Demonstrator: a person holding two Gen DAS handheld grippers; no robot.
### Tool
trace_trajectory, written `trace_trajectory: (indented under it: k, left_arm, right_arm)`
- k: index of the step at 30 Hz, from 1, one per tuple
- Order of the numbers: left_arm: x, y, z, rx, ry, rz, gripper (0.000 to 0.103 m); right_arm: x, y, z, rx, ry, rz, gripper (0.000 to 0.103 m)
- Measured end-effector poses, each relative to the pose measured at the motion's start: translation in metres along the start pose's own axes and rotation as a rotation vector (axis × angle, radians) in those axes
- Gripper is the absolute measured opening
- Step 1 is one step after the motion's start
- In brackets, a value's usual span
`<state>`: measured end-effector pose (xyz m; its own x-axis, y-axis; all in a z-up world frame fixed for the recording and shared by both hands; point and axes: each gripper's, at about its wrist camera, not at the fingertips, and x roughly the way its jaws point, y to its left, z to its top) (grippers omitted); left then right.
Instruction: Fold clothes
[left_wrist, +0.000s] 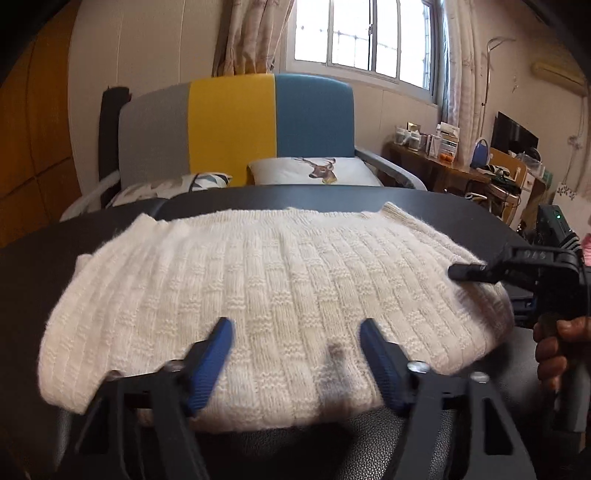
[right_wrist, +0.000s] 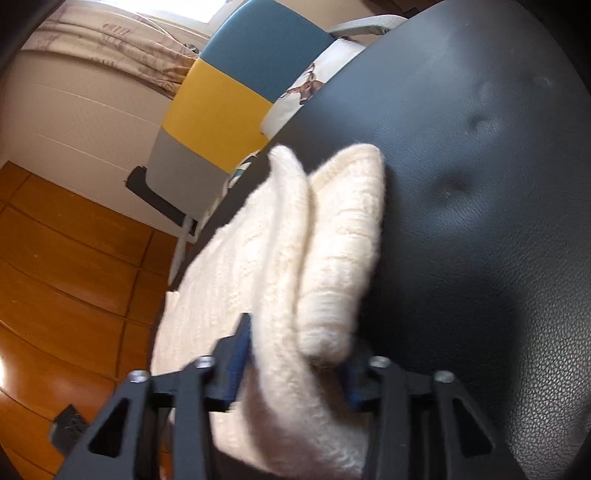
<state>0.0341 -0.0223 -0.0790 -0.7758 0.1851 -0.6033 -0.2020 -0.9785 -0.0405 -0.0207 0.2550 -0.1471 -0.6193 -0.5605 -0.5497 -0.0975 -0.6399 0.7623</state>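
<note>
On the black leather surface (left_wrist: 44, 266) lies the cream knit sweater (left_wrist: 273, 288), already a broad multi-layer rectangle; at least one more fold seems left. At its near edge the left gripper (left_wrist: 295, 350) stands spread, pads clear of the knit. At its right end the right gripper (right_wrist: 299, 354) pinches the layered edge.

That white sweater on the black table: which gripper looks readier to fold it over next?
The right gripper, probably. Its fingers already close on a bunched fold at the white sweater's edge. The left gripper stands open over the near hem, gripping nothing.
</note>
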Motion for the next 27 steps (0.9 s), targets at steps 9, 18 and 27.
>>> trace_trajectory:
  k: [9, 18, 27]
  left_arm:
    - [0.019, -0.008, -0.024, 0.039, 0.029, 0.010, 0.012]
    - [0.024, -0.002, -0.030, 0.018, 0.031, -0.028, 0.012]
    - [0.022, 0.001, -0.032, 0.014, 0.019, -0.049, 0.012]
  right_arm:
    - [0.006, -0.002, -0.003, -0.028, -0.004, -0.004, 0.027]
    - [0.002, 0.006, 0.001, 0.071, -0.002, 0.034, 0.021]
    - [-0.012, 0.066, 0.010, 0.043, -0.026, 0.105, 0.018]
